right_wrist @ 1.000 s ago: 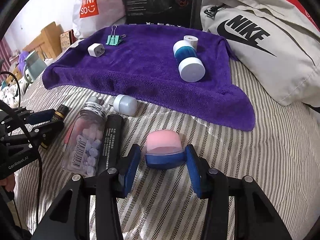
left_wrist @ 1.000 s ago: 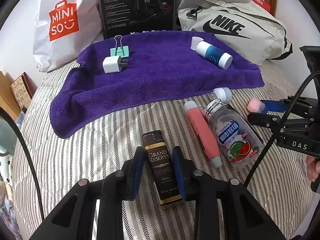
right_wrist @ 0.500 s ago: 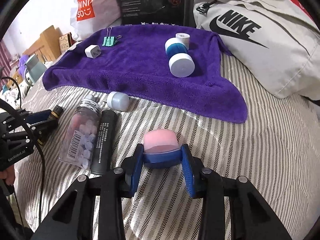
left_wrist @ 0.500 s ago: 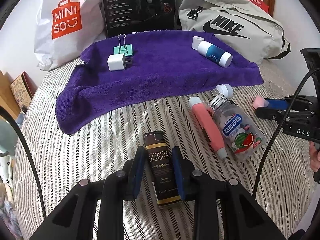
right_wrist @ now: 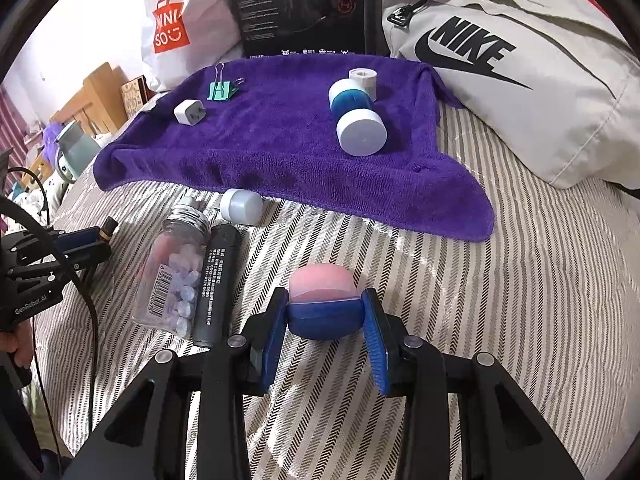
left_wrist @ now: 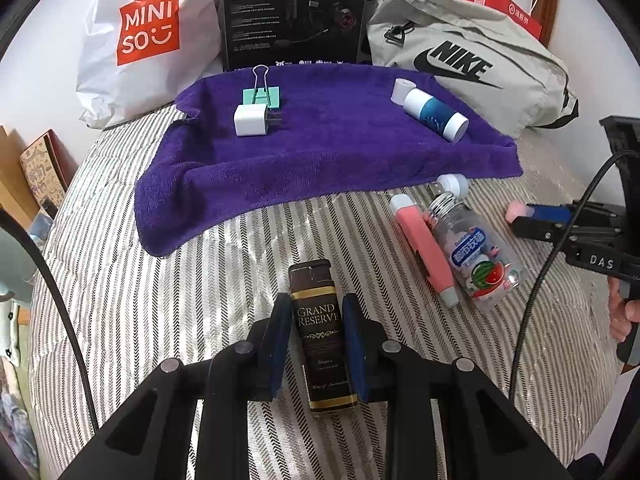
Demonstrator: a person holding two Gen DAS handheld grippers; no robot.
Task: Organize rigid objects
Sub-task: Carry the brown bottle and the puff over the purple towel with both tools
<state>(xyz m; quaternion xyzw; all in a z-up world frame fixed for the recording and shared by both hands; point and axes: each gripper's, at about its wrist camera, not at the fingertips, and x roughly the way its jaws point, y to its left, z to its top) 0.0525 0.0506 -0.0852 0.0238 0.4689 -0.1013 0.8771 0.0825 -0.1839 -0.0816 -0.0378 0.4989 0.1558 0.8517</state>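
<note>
1. A bed (left_wrist: 160,320) with a striped grey and white cover fills both views; a pale wall rises behind it, and wooden furniture (right_wrist: 92,96) stands off the bed's left side.
2. Along the far edge lean a grey sports bag (left_wrist: 472,60), a white shopping bag (left_wrist: 148,36), a black box (left_wrist: 296,12) and a red paper bag (left_wrist: 500,8).
3. A purple towel (left_wrist: 320,160) lies spread over the far half of the cover.
4. On the towel rest a blue and white tube (left_wrist: 434,114) with a small white roll (left_wrist: 401,90) touching its far end, a white charger plug (left_wrist: 250,120) and a green binder clip (left_wrist: 262,94) just behind it.
5. On the bare cover near the towel's front edge lie a clear candy bottle (left_wrist: 476,256), a pink-backed stick (left_wrist: 424,248) alongside it, and a white cap (left_wrist: 454,184).
6. The left gripper (left_wrist: 316,344) is closed on a dark brown lighter (left_wrist: 320,336), both pads against its sides.
7. The right gripper (right_wrist: 326,320) clamps a pink and blue case (right_wrist: 324,300) just above the cover.
</note>
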